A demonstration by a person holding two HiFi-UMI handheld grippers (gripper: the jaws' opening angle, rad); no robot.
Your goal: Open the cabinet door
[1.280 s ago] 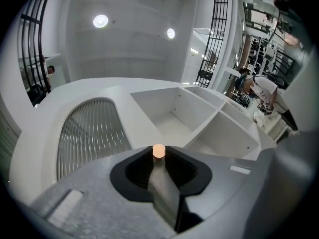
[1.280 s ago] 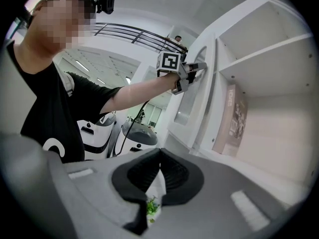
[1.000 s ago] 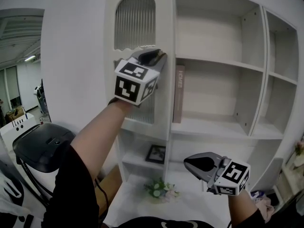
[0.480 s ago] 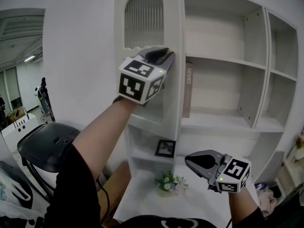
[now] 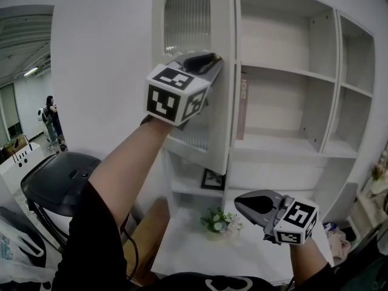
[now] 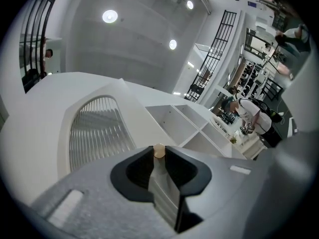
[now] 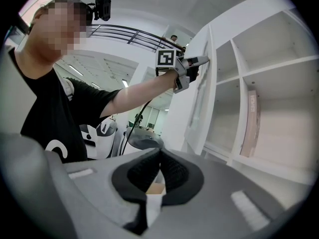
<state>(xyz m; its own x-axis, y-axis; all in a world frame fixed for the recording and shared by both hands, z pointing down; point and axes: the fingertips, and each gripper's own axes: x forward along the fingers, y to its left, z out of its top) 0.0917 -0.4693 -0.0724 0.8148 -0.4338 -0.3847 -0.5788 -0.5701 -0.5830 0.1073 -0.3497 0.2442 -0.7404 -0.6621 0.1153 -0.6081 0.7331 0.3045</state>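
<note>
Two grippers show in the head view. The left gripper (image 5: 211, 59) is clamped at the free edge of the cabinet door (image 5: 193, 23). This door has swung farther out from the shelf unit (image 5: 285, 144) than a second ago, so opening is under way but judged incomplete. The right gripper (image 5: 242, 203) hangs low and idle. Left gripper view: jaws partly closed, gripping the small knob (image 6: 158, 151) on the door. Right gripper view: jaws together, nothing held; the door stands ajar beyond.
</note>
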